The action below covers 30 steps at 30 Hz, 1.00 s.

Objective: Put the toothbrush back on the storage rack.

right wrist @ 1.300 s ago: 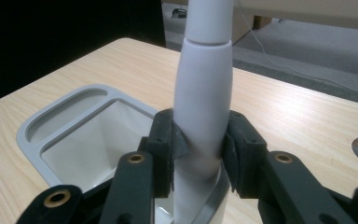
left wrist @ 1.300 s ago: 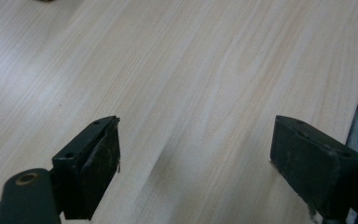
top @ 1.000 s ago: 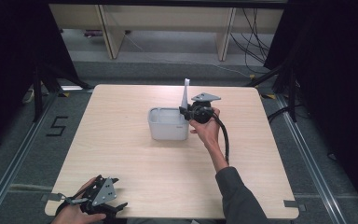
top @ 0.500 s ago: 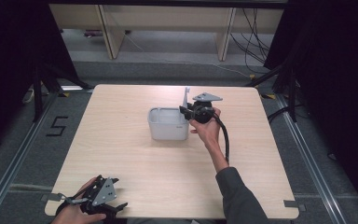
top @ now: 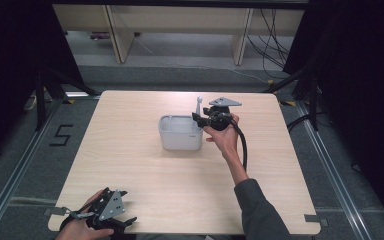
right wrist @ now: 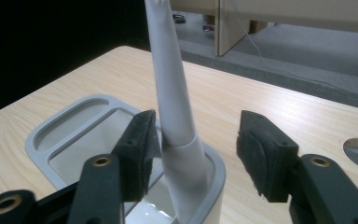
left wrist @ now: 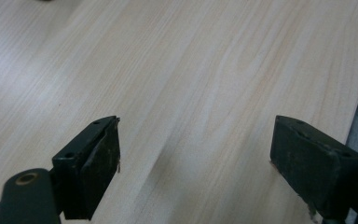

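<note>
Toothbrush (right wrist: 173,107) upright in holder (right wrist: 70,135) — between open right gripper (right wrist: 193,154) jaws, untouched

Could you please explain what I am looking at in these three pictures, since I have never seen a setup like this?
A person sits at a wooden table and holds a hand-operated gripper with two black jaws in each hand; there is no robot arm.

The high view comes from a fixed camera above the table. The other two come from small cameras riding on the grippers, looking along their jaws.

On the table stands a grey container with a white, handle-like utensil standing in it, leaning at its near corner.

The right gripper is at the container's right side. In its own view its jaws stand open on either side of the utensil, not clamped on it.

The left gripper is at the table's near left edge, jaws open, holding nothing.
</note>
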Motion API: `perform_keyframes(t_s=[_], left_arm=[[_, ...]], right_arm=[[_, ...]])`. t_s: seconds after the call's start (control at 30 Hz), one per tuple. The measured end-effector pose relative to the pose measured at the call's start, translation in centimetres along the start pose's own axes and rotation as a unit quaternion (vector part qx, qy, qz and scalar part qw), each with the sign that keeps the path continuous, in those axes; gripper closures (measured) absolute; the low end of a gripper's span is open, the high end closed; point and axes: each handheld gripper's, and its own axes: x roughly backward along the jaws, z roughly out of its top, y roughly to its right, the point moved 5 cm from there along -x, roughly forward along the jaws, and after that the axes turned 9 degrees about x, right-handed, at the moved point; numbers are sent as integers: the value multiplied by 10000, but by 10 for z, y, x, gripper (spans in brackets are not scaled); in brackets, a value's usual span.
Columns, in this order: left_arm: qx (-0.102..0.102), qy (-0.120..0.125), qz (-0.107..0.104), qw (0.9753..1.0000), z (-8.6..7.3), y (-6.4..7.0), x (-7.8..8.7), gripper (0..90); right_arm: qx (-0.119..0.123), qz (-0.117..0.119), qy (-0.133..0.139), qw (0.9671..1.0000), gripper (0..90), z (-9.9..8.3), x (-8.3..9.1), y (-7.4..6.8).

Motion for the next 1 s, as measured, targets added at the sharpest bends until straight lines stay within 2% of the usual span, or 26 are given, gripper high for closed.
perform_keyframes(t_s=[0.03, 0.13, 0.17, 0.2, 0.23, 0.27, 0.33, 0.37, 0.43, 0.53, 0.57, 0.6, 0.63, 0.73, 0.8, 0.83, 0.87, 0.97, 1.0], left_arm=[[9, -5, -4, 10000, 0, 0, 0, 156], [-9, 22, 8, 10000, 0, 0, 0, 156], [-12, 19, 8, 10000, 0, 0, 0, 156], [-73, -10, 6, 10000, 0, -1, 0, 156], [-27, 26, 4, 10000, 0, 0, 0, 157], [-23, 25, 0, 10000, 0, 0, 0, 156], [-11, 32, -8, 10000, 0, 0, 0, 156], [-9, 26, -13, 10000, 0, 0, 0, 156], [-20, 22, -11, 10000, 0, 0, -1, 156], [10, 21, 3, 10000, 0, 0, 0, 156], [11, -2, 5, 10000, 0, 0, 0, 156], [0, 7, 6, 10000, 0, 0, 0, 156], [-1, 4, 10, 10000, 0, 0, -1, 157], [20, 12, 6, 10000, 0, 0, 0, 157], [-97, -88, 8, 9999, -1, -1, 1, 157], [2, -5, 14, 10000, 0, 0, -1, 156], [11, 4, 10, 10000, 0, 0, -1, 157], [-61, -59, 9, 10000, -1, -1, 0, 156], [9, -3, 9, 10000, -1, 0, -1, 156]], right_arm=[[-115, 29, 11, 9999, 432, 0, 0, -2], [-151, 37, 25, 9999, 421, 2, 4, -2], [-55, 37, 67, 10000, 409, 3, 5, 0], [-70, 17, 42, 10000, 400, 3, 6, -1], [-137, 48, 17, 9999, 396, 3, 7, -2], [-79, -15, 45, 10000, 390, 4, 8, -1], [-7, 13, 57, 10000, 373, 4, 11, 0], [-107, 47, 53, 9999, 365, 4, 12, -1], [-64, 46, 34, 10000, 343, 4, 14, 0], [-144, 43, 42, 9999, 330, 4, 19, -1], [-77, 55, 51, 9999, 324, 4, 20, -1], [-155, 62, 10, 9999, 317, 3, 23, -2], [-43, 1, 45, 10000, 316, 2, 24, -1], [-111, 33, 77, 9999, 310, 0, 32, -2], [-32, 63, 35, 10000, 305, -1, 35, -2], [-165, 48, 32, 9998, 302, -2, 37, -4], [-36, 69, 83, 9999, 299, -3, 38, -2], [-118, 102, 25, 9999, 296, -6, 45, -5], [-37, 105, 57, 9999, 297, -7, 46, -4]])
